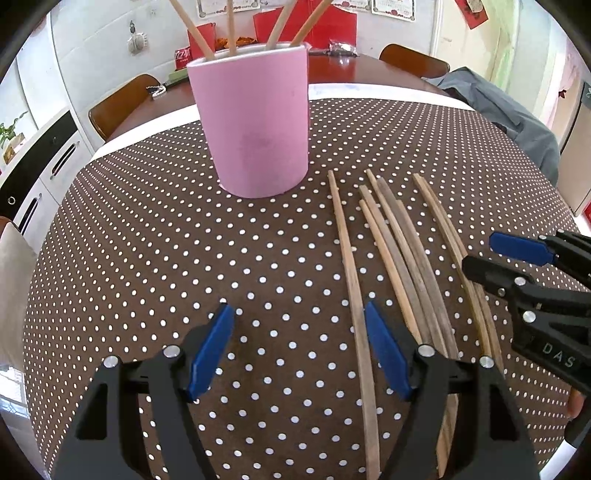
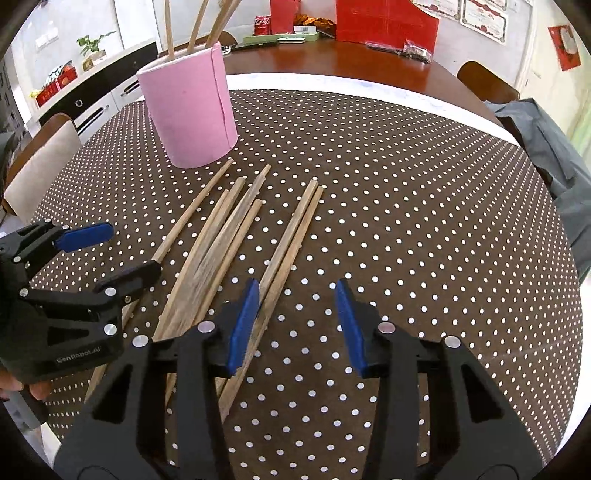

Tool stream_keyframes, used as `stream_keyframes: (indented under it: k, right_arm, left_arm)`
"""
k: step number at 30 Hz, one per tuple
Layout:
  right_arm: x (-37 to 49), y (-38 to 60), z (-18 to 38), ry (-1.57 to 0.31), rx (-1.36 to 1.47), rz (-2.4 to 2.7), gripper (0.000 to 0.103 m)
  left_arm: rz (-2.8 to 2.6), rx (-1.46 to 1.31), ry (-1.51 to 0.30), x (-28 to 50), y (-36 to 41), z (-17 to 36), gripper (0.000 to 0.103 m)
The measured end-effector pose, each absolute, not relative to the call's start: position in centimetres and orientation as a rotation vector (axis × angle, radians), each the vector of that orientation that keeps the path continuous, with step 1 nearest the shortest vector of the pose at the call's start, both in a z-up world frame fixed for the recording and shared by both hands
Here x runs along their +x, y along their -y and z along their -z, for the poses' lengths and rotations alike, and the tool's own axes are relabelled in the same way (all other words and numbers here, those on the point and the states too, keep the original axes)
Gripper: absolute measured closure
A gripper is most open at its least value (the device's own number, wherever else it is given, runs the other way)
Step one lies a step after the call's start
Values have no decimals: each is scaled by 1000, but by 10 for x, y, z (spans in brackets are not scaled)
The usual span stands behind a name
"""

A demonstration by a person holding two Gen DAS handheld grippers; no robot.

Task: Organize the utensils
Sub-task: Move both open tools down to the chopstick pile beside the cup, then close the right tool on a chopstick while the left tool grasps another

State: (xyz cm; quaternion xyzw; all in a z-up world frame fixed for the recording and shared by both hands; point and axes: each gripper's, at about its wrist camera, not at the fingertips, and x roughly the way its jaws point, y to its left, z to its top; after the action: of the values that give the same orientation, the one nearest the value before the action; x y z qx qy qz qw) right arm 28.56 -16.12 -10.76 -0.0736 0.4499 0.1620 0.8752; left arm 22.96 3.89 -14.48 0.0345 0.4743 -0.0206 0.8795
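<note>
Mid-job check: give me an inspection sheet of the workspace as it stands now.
Surface: brown dotted tablecloth on a table.
Job's things: pink cup upright with four chopsticks inside; seven loose chopsticks lying flat beside it.
Clutter: nothing seen on the cloth.
Grippers: left gripper open, nothing between its fingers; right gripper open, empty, right beside the rightmost pair.
Cables: nothing seen.
Surroundings: grey jacket, chairs, red boxes, soda can behind.

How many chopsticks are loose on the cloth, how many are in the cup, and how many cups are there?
Loose chopsticks on the cloth: 7 (they overlap, so possibly one more)
Standing chopsticks in the cup: 4
Pink cup: 1
Total: 12
</note>
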Motion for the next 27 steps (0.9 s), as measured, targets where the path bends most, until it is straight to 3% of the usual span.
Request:
stream_keyframes:
  k: [18, 21, 27]
  right_arm:
    - [282, 155, 108, -993, -228, -347, 68]
    - [283, 160, 111, -1018, -216, -363, 79]
    - [291, 155, 106, -1025, -197, -371, 93]
  left_arm:
    - [47, 120, -1037, 262, -26, 141, 31]
    - [56, 108, -1049, 265, -27, 142, 32]
    - [85, 82, -1077, 276, -22, 138, 63]
